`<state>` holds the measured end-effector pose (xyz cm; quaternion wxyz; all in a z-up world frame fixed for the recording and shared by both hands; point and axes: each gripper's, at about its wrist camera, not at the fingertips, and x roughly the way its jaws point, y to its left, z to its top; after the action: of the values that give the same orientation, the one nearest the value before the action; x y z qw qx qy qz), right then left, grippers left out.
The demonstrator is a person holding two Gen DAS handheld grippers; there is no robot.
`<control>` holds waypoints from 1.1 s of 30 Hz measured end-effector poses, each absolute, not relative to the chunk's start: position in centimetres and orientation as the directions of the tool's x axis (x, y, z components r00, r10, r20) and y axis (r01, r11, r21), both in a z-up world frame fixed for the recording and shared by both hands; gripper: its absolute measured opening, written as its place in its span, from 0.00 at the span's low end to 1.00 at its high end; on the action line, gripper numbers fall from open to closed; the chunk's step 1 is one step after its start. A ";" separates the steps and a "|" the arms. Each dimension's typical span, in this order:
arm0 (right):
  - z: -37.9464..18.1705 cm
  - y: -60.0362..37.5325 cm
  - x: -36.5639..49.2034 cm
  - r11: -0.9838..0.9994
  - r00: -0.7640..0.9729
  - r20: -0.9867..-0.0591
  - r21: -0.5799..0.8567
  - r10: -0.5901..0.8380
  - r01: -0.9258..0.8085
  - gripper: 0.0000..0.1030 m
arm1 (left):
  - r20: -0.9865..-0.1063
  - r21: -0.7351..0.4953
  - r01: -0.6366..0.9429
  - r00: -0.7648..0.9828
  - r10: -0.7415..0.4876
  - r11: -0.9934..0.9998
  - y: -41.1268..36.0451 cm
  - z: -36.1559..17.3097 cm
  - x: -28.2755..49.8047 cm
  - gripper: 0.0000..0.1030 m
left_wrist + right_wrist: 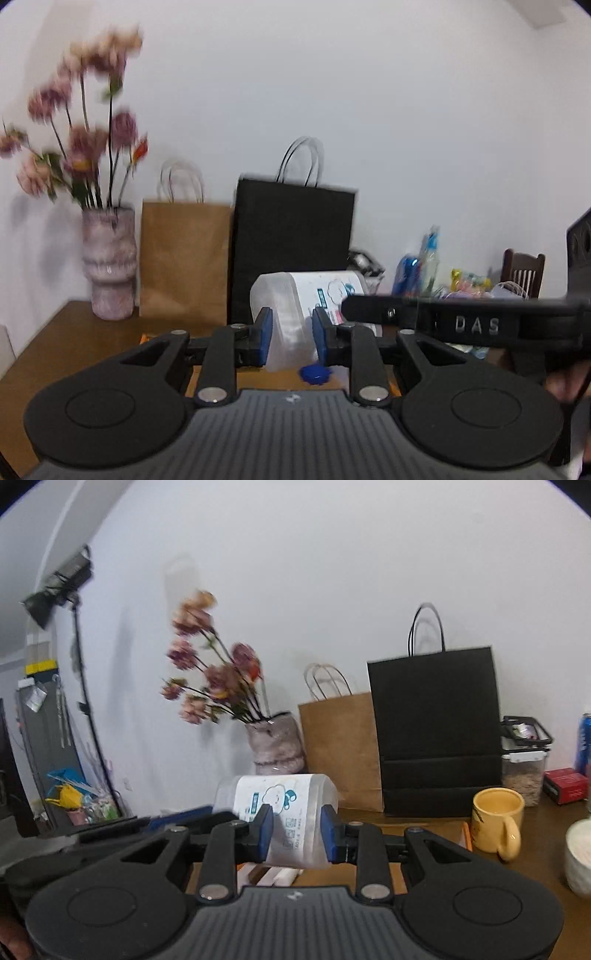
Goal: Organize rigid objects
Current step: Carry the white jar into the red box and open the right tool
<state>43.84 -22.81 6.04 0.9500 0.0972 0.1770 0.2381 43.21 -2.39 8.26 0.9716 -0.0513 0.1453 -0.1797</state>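
A translucent plastic container (291, 295) with a white cartoon label is held lying on its side above the brown table (74, 343). My left gripper (291, 336) is shut on its ribbed end. My right gripper (297, 834) is shut on the labelled part of the same container (280, 801). In the left wrist view the right gripper's black body (461, 323) comes in from the right. In the right wrist view the left gripper's body (155, 821) lies at the left. Under the container, a blue cap (314, 373) rests on the table.
A vase of flowers (109, 266), a brown paper bag (184, 258) and a black paper bag (291, 240) stand along the wall. A yellow mug (498, 819), a white cup (578, 856), a clear storage box (524, 760) and a red box (565, 784) are on the right.
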 end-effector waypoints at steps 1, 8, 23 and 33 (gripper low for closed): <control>5.8 -22.5 45.8 0.867 0.814 -0.314 0.281 0.488 -0.412 0.27 | -0.293 -0.180 0.332 0.881 -0.372 0.926 -1.8 7.9 45.2 0.23; 0.4 -19.2 58.1 0.875 0.715 -0.506 0.322 0.481 -0.361 0.23 | -0.497 -0.222 0.238 0.807 -0.320 0.946 0.1 3.3 56.8 0.19; -7.6 -15.6 64.9 0.879 0.546 -0.690 0.365 0.476 -0.306 0.23 | -0.737 -0.148 0.090 0.654 -0.171 0.985 1.0 -3.3 65.8 0.20; -3.8 -18.0 60.9 0.893 0.599 -0.663 0.310 0.449 -0.326 0.32 | -0.656 -0.047 0.076 0.750 -0.088 0.996 0.5 0.6 61.6 0.44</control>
<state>60.86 -18.03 -3.77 0.8908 0.0785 0.3912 0.2173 61.56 0.55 0.61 0.9353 -0.0088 0.3510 -0.0438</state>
